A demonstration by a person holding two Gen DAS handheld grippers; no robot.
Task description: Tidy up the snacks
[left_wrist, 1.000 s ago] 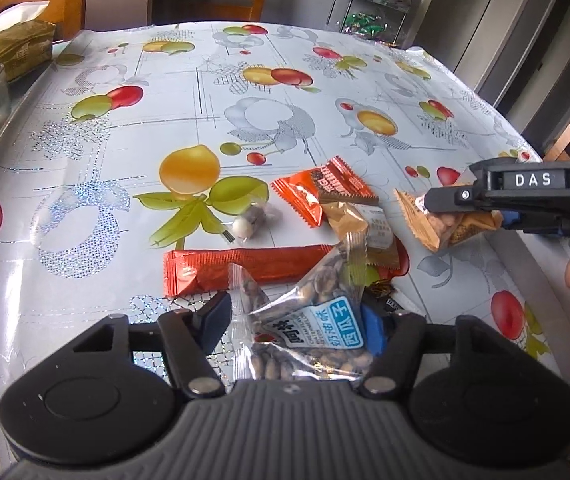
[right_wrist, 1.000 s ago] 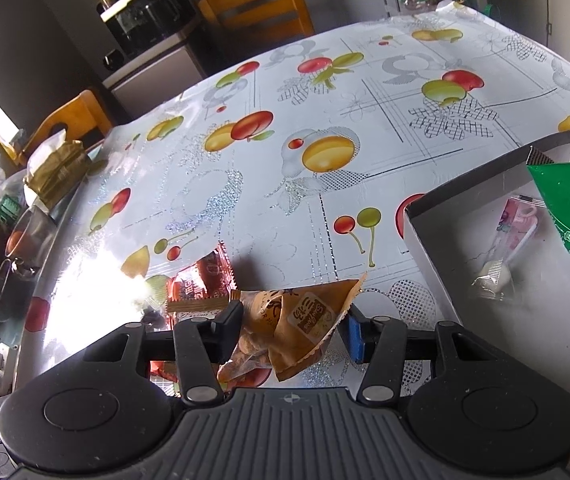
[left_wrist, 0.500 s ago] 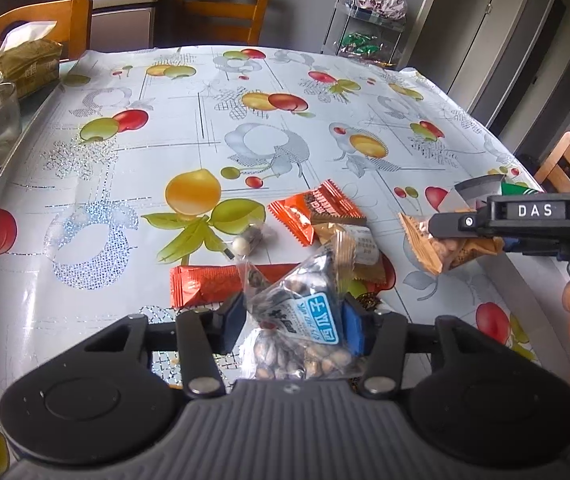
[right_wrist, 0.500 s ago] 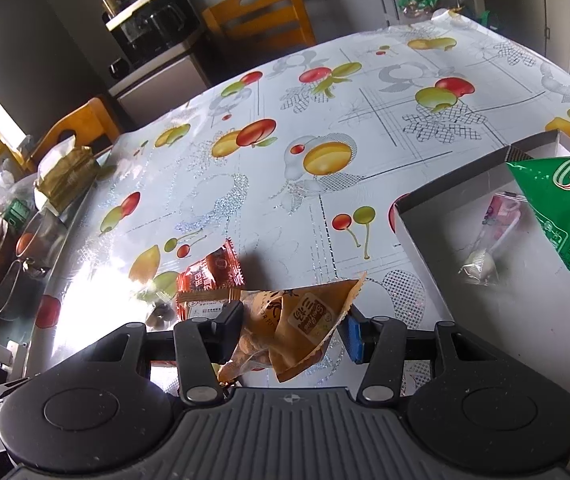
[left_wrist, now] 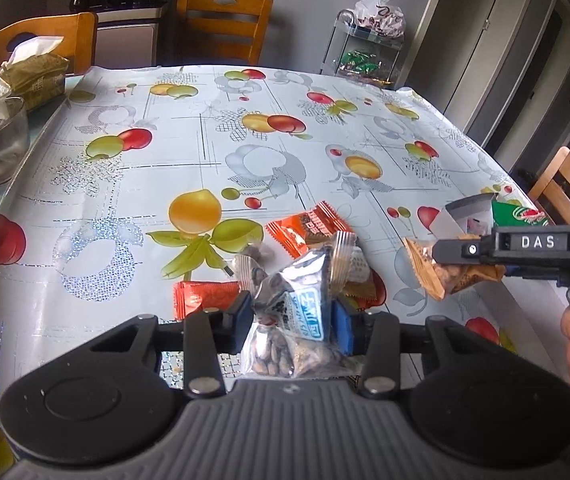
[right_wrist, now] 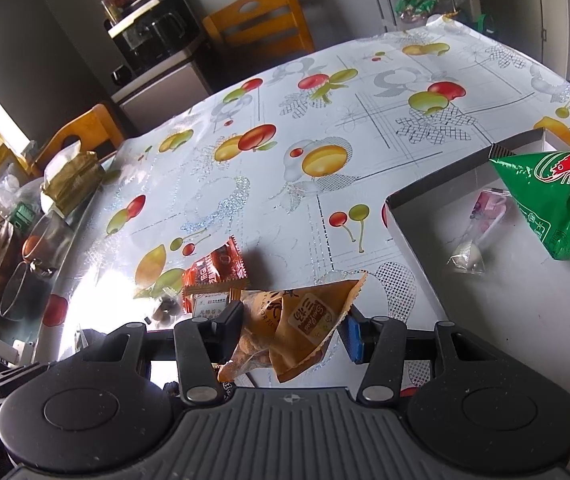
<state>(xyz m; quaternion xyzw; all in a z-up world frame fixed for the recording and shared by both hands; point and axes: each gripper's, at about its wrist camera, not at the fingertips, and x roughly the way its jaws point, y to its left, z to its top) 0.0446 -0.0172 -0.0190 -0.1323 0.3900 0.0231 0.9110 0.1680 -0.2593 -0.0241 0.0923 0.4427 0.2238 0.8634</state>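
Left gripper (left_wrist: 292,317) fingers pinched a clear packet of seeds (left_wrist: 293,320), lifted clear of the snack pile (left_wrist: 317,240) on the counter (left_wrist: 165,168). Right gripper (right_wrist: 293,326) fingers pinched an orange nut packet (right_wrist: 297,320), held above the counter just beside the grey box (right_wrist: 401,236), which already contained a green bag (right_wrist: 557,208). Judgement: carry each packet fully over the box wall before releasing, low enough not to bounce out; grips looked marginal on crinkled film.
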